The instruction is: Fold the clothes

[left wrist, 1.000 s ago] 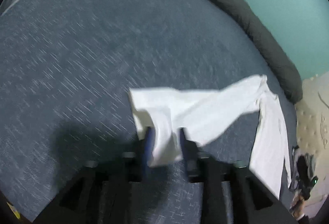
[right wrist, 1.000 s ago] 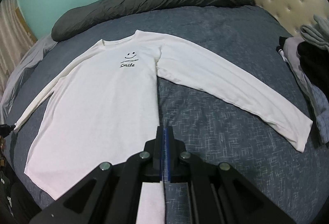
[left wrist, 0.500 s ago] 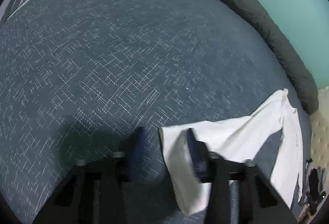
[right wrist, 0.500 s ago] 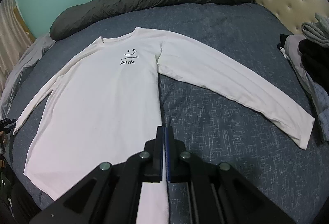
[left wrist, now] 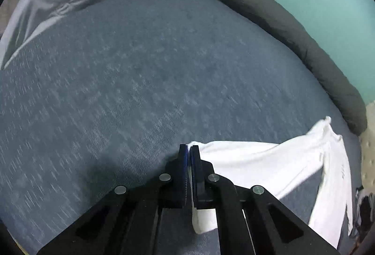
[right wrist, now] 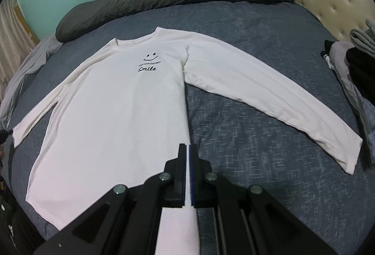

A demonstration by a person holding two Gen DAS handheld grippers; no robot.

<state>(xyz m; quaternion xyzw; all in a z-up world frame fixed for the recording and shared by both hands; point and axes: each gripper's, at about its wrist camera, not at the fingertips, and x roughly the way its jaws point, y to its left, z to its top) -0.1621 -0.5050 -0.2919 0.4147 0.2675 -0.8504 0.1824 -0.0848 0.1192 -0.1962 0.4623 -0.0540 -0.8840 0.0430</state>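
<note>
On bed (right wrist: 246, 20), white shirt (right wrist: 121, 109) outspread

The left gripper (left wrist: 189, 149), open half a second ago, has closed on the white shirt's (left wrist: 269, 161) sleeve cuff.
</note>
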